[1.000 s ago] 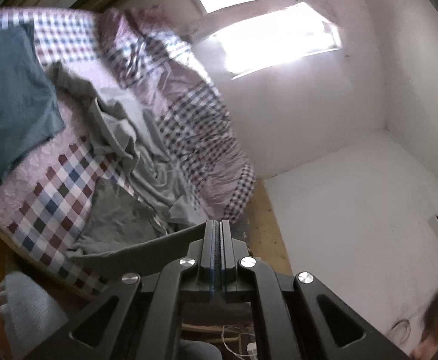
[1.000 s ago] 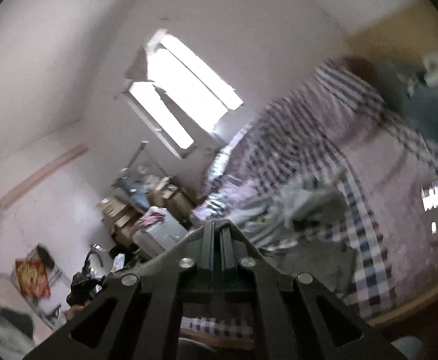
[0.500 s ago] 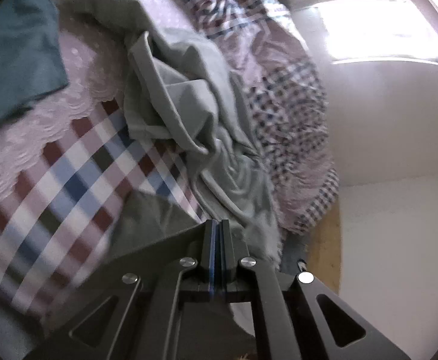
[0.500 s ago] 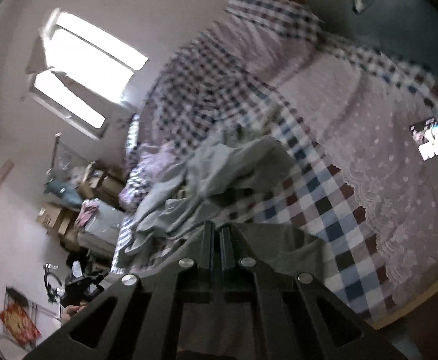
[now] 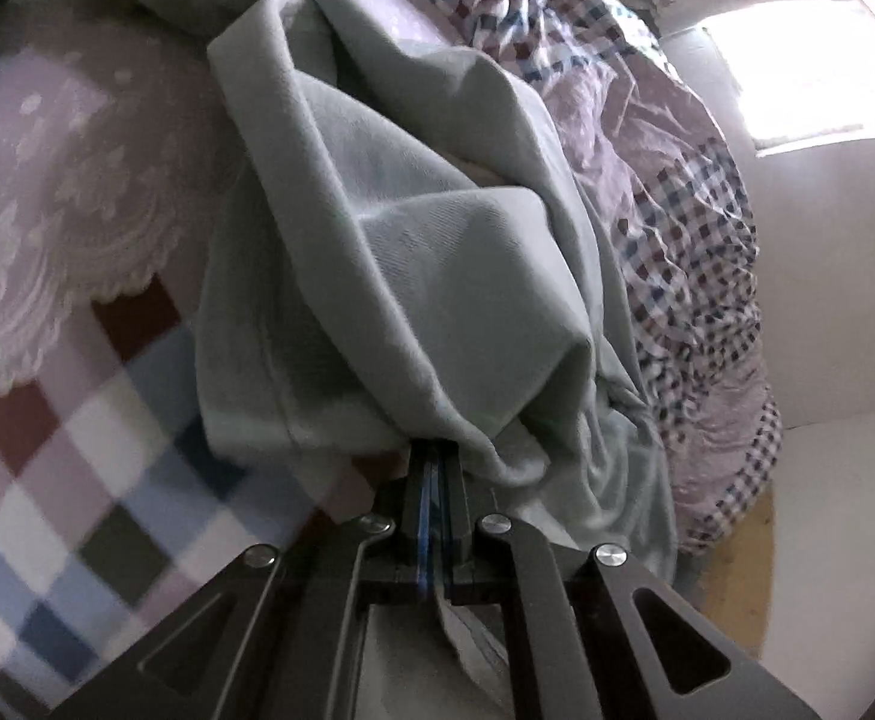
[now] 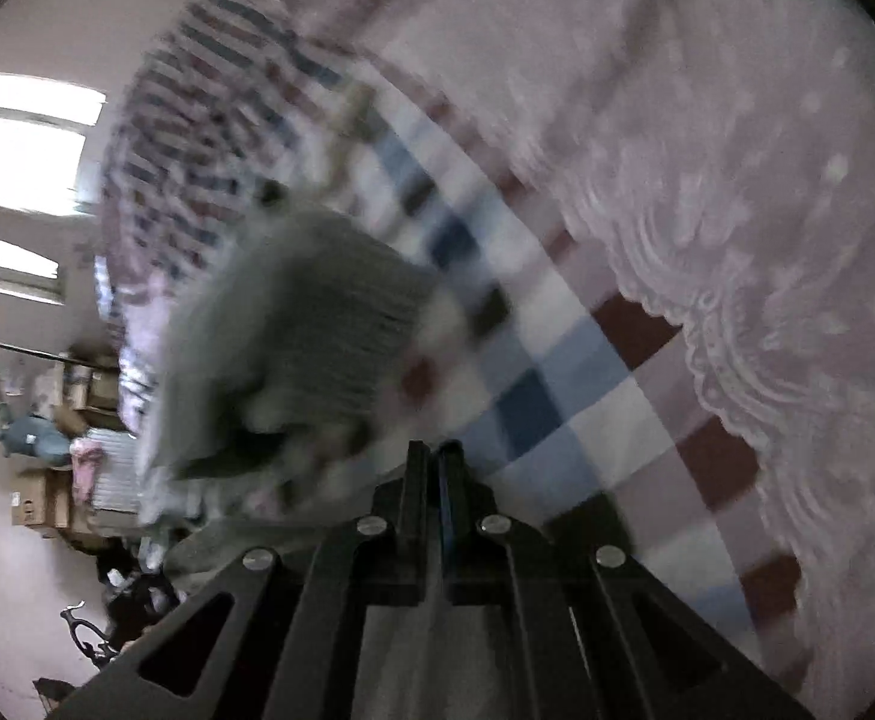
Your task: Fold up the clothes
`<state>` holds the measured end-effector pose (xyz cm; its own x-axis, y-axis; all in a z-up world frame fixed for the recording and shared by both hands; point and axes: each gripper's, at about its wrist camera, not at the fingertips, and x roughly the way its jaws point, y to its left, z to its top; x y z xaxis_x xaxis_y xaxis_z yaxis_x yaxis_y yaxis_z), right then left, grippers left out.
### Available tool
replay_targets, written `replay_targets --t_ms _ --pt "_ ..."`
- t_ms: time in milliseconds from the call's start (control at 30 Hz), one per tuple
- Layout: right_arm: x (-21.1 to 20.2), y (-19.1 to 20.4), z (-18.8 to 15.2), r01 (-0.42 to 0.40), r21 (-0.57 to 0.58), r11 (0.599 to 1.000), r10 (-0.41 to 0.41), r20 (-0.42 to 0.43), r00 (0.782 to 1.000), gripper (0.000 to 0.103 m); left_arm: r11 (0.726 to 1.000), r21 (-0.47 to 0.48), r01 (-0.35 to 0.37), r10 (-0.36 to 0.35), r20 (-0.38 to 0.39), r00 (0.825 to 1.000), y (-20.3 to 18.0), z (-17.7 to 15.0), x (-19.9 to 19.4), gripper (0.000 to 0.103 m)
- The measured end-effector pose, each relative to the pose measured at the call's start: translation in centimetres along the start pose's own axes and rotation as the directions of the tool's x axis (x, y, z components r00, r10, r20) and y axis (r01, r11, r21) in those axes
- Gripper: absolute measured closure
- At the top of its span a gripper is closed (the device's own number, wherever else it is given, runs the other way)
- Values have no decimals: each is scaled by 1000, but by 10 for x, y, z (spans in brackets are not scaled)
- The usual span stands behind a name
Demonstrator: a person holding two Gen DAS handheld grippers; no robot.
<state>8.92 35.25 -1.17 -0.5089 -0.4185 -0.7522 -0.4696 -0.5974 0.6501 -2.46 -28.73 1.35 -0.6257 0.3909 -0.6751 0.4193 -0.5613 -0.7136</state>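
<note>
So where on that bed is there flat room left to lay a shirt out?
Free: the checked sheet between the grey garment and the lace-edged cover. Crowded: the crumpled checked quilt beyond the garment, toward the wall.

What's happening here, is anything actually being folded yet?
Not yet. A person holds a gripper in each hand over a bed with a checked sheet. The left gripper is shut, its tips at a crumpled pale green garment; whether it pinches the cloth is unclear. The right gripper is shut and empty, in a blurred view, with the garment to its left.
</note>
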Motion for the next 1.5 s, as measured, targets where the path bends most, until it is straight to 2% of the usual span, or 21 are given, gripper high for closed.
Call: replay_targets --t_ms 33,100,133,167,200,233,267,333,367,467,567,667,733,867,967,1067,1200,1233,1367,1433,1500 --pt "-2 1 1 1 -23 1000 -1 10 1000 101 1000 21 6 -6 11 1000 1 0 -1 102" --pt "-9 5 1 12 -86 996 -8 41 999 99 997 78 12 -14 34 999 1 -2 -8 94" --pt "-21 8 -1 46 -120 992 -35 95 995 84 995 103 7 -11 44 999 0 -4 -13 80" --pt "-34 11 -4 92 -151 984 -67 161 985 63 991 131 3 -10 56 998 0 -7 -19 61" --pt "-49 13 -9 118 -172 978 -79 222 972 59 986 165 1 -13 73 997 0 -13 -27 51" --pt "-64 15 -15 114 -188 975 -63 259 964 56 980 199 -1 -17 89 996 0 -18 -35 35" --pt "-75 13 -19 90 -207 974 -32 268 963 54 973 229 -3 -21 100 995 1 -24 -43 31" --pt "-86 12 -26 53 -252 966 9 238 971 53 960 278 3 -34 106 994 8 -37 -58 31" --pt "-88 13 -31 65 -289 955 1 223 975 52 953 303 11 -44 103 994 13 -46 -65 31" --pt "-82 19 -47 134 -400 906 -65 181 981 52 938 347 8 -44 94 995 19 -66 -78 31" --pt "-74 17 -61 181 -452 874 -123 155 980 52 926 377 16 -42 59 997 21 -83 -80 31" --pt "-82 14 -79 127 -471 873 -59 157 986 52 906 423 -2 -25 58 998 19 -97 -77 31" --pt "-77 18 -86 139 -503 853 -70 152 986 52 897 442 -10 -17 58 998 18 -99 -73 31" --pt "-59 24 -86 157 -548 821 -101 132 986 53 880 475 20 -39 31 999 15 -94 -69 31" --pt "-45 30 -81 190 -586 788 -139 132 981 53 859 512 -8 -11 34 999 12 -89 -69 31" --pt "-36 36 -82 232 -634 738 -179 147 973 53 806 591 -30 29 11 1000 4 -92 -65 32" --pt "-20 46 -94 300 -724 622 -248 181 952 53 709 702 -66 99 -7 995 -11 -100 -51 33" --pt "-16 48 -94 310 -734 604 -252 193 948 53 686 723 -80 118 -2 993 -16 -102 -44 33" --pt "-2 51 -79 302 -721 624 -222 207 953 53 639 763 -96 147 1 989 -33 -101 -17 35" --pt "4 57 -70 320 -722 613 -222 231 947 53 614 782 -109 165 8 986 -41 -100 -3 35" --pt "9 61 -54 345 -696 630 -220 266 939 53 604 787 -124 175 21 984 -48 -99 10 35"
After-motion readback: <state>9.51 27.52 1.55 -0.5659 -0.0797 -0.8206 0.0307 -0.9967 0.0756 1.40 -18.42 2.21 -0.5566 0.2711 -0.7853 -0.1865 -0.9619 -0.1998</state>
